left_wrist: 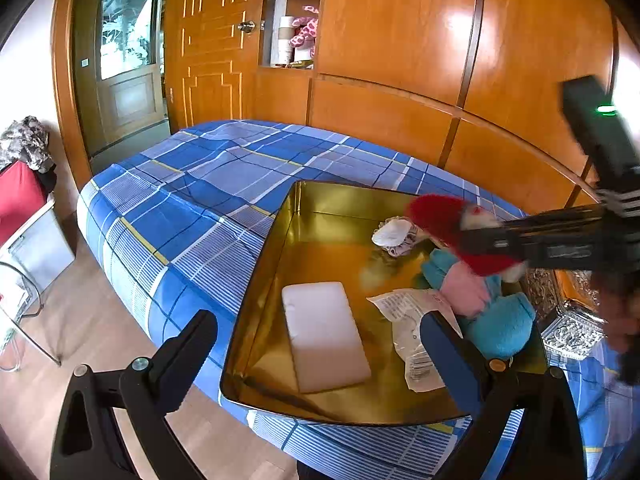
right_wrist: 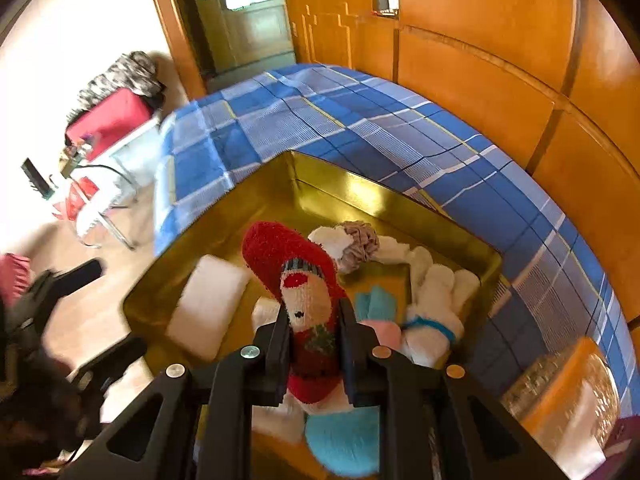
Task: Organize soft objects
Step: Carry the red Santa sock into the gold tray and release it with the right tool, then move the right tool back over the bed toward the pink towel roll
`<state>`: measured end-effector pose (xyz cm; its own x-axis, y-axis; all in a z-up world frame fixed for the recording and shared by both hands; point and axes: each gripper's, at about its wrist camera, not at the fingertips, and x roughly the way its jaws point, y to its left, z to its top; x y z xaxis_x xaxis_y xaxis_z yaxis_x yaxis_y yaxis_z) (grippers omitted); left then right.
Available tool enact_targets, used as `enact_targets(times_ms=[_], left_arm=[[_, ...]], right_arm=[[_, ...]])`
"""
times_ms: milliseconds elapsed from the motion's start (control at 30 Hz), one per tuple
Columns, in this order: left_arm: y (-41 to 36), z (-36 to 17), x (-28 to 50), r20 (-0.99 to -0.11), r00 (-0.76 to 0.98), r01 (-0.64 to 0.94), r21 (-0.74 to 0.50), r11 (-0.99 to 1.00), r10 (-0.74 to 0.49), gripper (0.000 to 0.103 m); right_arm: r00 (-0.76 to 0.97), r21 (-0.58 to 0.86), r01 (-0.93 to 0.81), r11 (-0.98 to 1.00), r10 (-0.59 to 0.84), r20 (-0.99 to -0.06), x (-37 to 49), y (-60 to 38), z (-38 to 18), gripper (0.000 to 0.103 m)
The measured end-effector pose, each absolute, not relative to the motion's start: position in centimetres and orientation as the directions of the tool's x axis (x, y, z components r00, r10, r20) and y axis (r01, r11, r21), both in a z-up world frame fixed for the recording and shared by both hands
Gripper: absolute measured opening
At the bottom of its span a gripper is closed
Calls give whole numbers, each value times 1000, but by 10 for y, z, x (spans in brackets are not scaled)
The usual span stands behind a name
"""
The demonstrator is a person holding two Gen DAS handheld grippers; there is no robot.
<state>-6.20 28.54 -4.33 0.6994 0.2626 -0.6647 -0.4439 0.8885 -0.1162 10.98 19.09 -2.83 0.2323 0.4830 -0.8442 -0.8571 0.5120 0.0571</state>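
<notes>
A gold metal tin (left_wrist: 280, 236) (right_wrist: 224, 216) lies open on the blue plaid bed. My right gripper (right_wrist: 314, 312) is shut on a red fuzzy Santa sock (right_wrist: 296, 272) and holds it over the tin; from the left wrist view it (left_wrist: 448, 220) reaches in from the right. In the tin lie a white foam pad (left_wrist: 326, 334) (right_wrist: 208, 304), a blue and pink sock (left_wrist: 492, 312), a white and mauve scrunchie (left_wrist: 396, 234) (right_wrist: 352, 244), white socks (right_wrist: 436, 300) and a paper packet (left_wrist: 408, 320). My left gripper (left_wrist: 316, 332) is open and empty at the tin's near edge.
The bed (left_wrist: 192, 184) runs along an orange wooden wall (left_wrist: 400, 40). An ornate tin lid (left_wrist: 572, 328) (right_wrist: 560, 392) lies to the right. A red case on a metal stand (left_wrist: 20, 200) (right_wrist: 108, 120) is at the left on the wooden floor.
</notes>
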Motion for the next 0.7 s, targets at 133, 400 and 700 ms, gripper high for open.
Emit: enact_targets(times_ms=[133,400,700], left_arm=[[281,-44,-61,-666,700,-434,-114,894,256,102],[273,-43,-60,-662,705,-423,-105,900,254,102],[258,-37,-59,-648,720,-391,-86,916,247,102]], right_arm=[[220,72,-833,548,448,-866,117,205,-49,41],[247,102,-793,601,470,-848,111,184,-44,47],[442,-22,-750,661,477,-759,71,142,-18,47]])
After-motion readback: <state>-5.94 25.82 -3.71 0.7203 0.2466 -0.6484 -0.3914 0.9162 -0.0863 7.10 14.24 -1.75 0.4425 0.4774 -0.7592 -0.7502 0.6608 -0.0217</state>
